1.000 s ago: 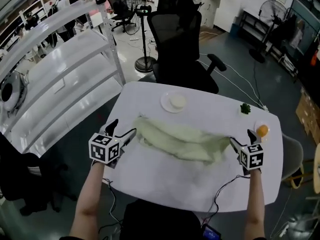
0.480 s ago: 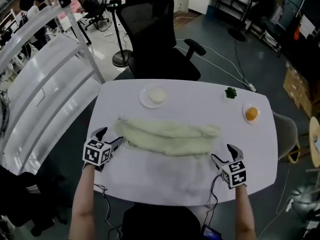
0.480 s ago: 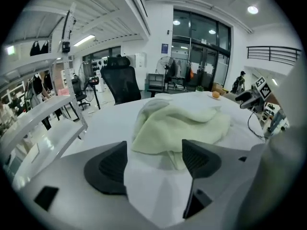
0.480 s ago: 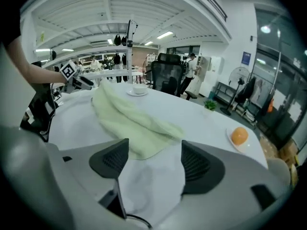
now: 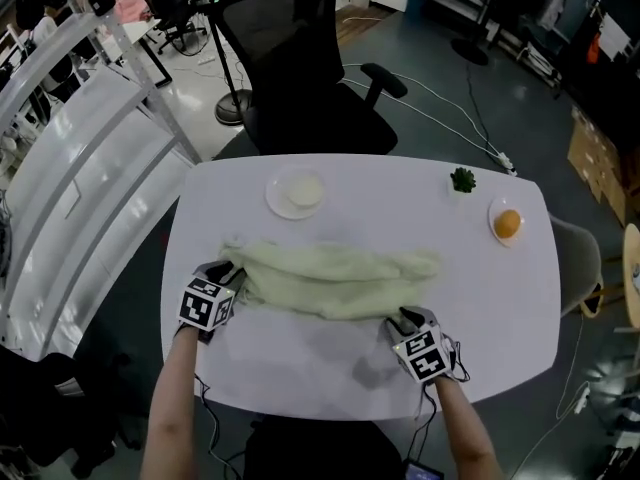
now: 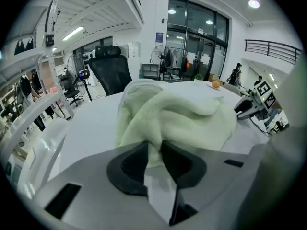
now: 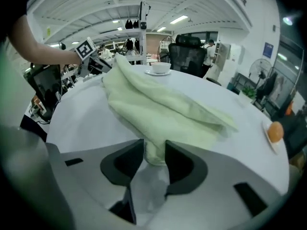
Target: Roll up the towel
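Both grippers dropped to the tabletop since the earlier frames, the right one also shifting inward; jaws on both have just been closing. Left gripper [image 5: 230,273] now pinches the towel's [image 5: 335,278] left end, right gripper [image 5: 404,318] pinches its near edge toward the right end.

Surface: white rounded table [image 5: 300,368]. Far side has a saucer with a cup [image 5: 296,190], a small green item [image 5: 462,179], and an orange [image 5: 507,224] on a small plate.

Room: black office chair [image 5: 310,88] behind the table, white shelving rack [image 5: 90,158] left, grey floor with cables.

Towel: pale green, bunched into a long loose fold across mid-table.
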`<state>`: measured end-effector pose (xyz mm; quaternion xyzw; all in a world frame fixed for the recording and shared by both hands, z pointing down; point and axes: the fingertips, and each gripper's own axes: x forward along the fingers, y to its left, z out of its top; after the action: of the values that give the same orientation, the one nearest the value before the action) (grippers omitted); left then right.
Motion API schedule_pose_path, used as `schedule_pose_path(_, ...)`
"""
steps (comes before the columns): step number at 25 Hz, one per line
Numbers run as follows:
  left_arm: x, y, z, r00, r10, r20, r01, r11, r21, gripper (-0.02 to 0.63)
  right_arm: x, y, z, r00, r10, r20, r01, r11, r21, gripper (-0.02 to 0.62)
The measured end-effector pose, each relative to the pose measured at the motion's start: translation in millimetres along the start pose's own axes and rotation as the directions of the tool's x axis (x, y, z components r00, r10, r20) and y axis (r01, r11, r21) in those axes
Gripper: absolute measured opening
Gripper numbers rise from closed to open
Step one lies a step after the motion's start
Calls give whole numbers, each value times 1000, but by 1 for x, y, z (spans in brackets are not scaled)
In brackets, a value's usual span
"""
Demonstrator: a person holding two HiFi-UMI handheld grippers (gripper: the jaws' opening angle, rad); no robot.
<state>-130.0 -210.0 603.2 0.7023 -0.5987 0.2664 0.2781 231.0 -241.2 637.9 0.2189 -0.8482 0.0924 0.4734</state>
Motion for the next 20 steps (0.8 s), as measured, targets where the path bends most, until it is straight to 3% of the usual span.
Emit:
schedule_pose_path(2, 4, -2, 1, 1000, 22, -10, -22, 1000, 3, 57, -1, -6, 0, 999, -39, -16, 38, 998, -41, 128)
schedule_pose_path(3, 4, -2, 4, 999, 30, -11, -30, 1000, 0, 42, -3, -9, 0, 998, -60, -22, 58, 996, -68, 74)
schedule_pose_path(9, -31, 1, 31, 999, 32, 17, -33, 998, 49, 32, -41, -22, 16, 996, -83, 21, 85, 991, -107, 58)
schedule_pose_path(20, -120, -8, 124, 978, 47, 201, -85, 980, 181, 32, -153, -54, 108, 961, -196, 194, 227, 961, -158, 54)
